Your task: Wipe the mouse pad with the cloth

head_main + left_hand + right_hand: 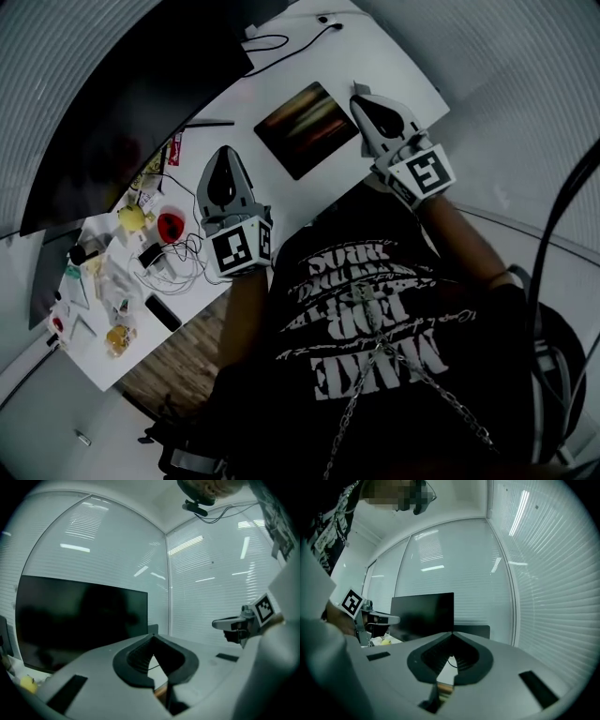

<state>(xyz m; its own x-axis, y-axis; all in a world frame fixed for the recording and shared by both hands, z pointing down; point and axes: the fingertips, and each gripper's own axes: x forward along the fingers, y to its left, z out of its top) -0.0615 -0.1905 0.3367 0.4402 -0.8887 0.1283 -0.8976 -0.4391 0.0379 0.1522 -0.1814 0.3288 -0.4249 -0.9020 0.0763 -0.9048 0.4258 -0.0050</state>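
The mouse pad (pixel 305 127), dark with coloured streaks, lies on the white desk (pixel 234 159) between my two grippers in the head view. No cloth shows in any view. My left gripper (pixel 226 152) is held up above the desk, left of the pad, jaws shut with nothing in them (pixel 151 637). Over the pad's right edge my right gripper (pixel 357 97) is raised too, its jaws also shut and empty (pixel 451 633). Both point roughly level toward the window blinds. Each gripper sees the other: the right gripper (pixel 233 622) in the left gripper view and the left gripper (pixel 382 618) in the right gripper view.
A large dark monitor (pixel 122 103) stands along the desk's far left. Clutter fills the desk's left end: a yellow object (pixel 132 217), a red object (pixel 170 224), white cables (pixel 178 258), a black phone (pixel 162 312). A cable (pixel 281 42) runs behind the pad.
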